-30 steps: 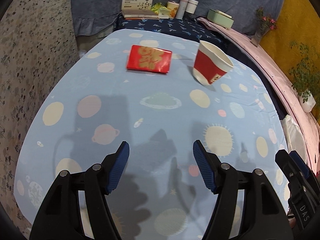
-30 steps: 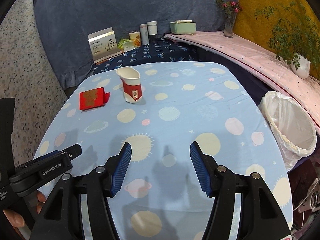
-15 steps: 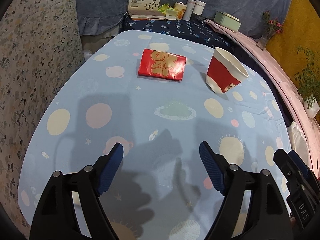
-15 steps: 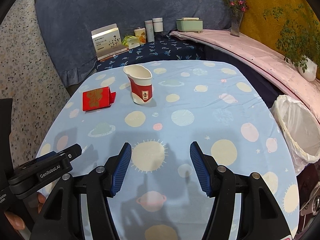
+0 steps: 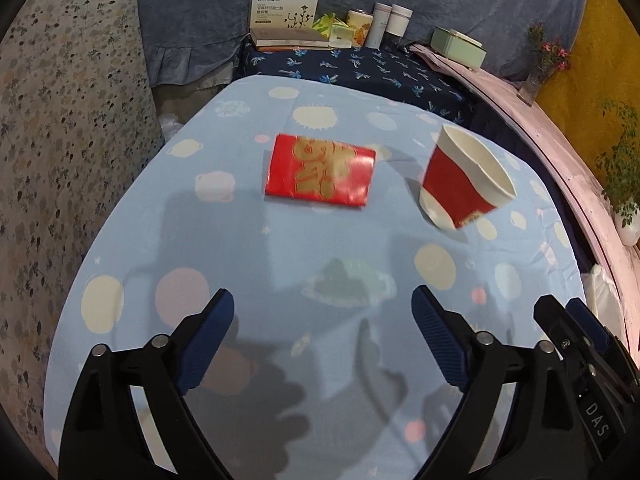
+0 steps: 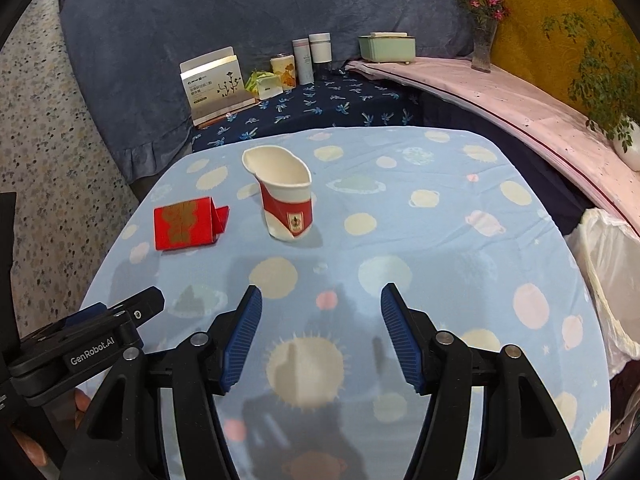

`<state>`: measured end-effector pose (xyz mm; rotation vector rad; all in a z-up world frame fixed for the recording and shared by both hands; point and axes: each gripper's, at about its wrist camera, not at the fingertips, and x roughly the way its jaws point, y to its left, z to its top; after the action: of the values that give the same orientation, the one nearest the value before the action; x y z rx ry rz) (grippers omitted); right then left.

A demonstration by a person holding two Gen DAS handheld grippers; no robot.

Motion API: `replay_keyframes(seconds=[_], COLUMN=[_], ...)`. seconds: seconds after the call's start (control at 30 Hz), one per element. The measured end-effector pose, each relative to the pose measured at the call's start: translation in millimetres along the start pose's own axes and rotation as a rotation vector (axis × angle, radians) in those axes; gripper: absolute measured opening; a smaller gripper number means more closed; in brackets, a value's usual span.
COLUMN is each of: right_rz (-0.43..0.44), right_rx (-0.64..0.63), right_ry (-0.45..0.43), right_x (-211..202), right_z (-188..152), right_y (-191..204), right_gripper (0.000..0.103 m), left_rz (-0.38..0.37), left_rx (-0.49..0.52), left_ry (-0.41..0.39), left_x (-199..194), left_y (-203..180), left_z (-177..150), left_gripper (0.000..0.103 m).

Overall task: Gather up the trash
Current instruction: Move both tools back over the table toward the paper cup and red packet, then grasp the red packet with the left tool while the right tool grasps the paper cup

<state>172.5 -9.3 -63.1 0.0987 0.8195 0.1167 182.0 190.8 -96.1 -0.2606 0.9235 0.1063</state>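
Here, then, is how things lie.

Red packet [image 5: 322, 174]: flat on the blue planet-print tablecloth [image 5: 256, 248], gold pattern facing up, toward the far left of the table. From the right wrist view its right end shows a folded flap [image 6: 188, 228].

Paper cup [image 5: 464, 184]: red and white, standing upright on the cloth just right of the red packet, apart from it. Its rim is squashed out of round and the wall is dented [image 6: 286, 196].

Left gripper [image 5: 324, 336]: fingers spread wide with nothing between them, hovering over the near part of the cloth, pointing toward the red packet, well short of it. Blue ribbed pads [image 5: 204, 344] face each other across bare cloth.

Right gripper [image 6: 320, 340]: fingers likewise apart and holding nothing, over the near middle of the table, aimed roughly at the paper cup but well apart from it. The left gripper's body shows at its lower left.

Trash bin [image 6: 604, 280]: lined with a white plastic bag, standing beside the table's right edge.

Far shelf: a dark blue cloth with a white printed box [image 6: 216, 84], tins and small bottles, and a pale green container [image 6: 386, 46].

Right ledge: pink cover [image 6: 520, 108], a vase of pink flowers [image 6: 482, 20], a potted green plant [image 6: 608, 68].
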Motion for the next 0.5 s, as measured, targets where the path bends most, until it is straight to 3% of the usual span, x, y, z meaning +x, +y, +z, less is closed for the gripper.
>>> replay_keyframes(seconds=[0.5], right_rz=[0.037], right_rx=[-0.02], right_ry=[0.014], right_x=[82.7], right_z=[47.5], right_y=[19.3], right_gripper=[0.068], left_rz=[-0.049], left_rx=[-0.014], left_ry=[0.026], left_x=[66.2], left_y=[6.2], left_z=[63.9], left_gripper=[0.092])
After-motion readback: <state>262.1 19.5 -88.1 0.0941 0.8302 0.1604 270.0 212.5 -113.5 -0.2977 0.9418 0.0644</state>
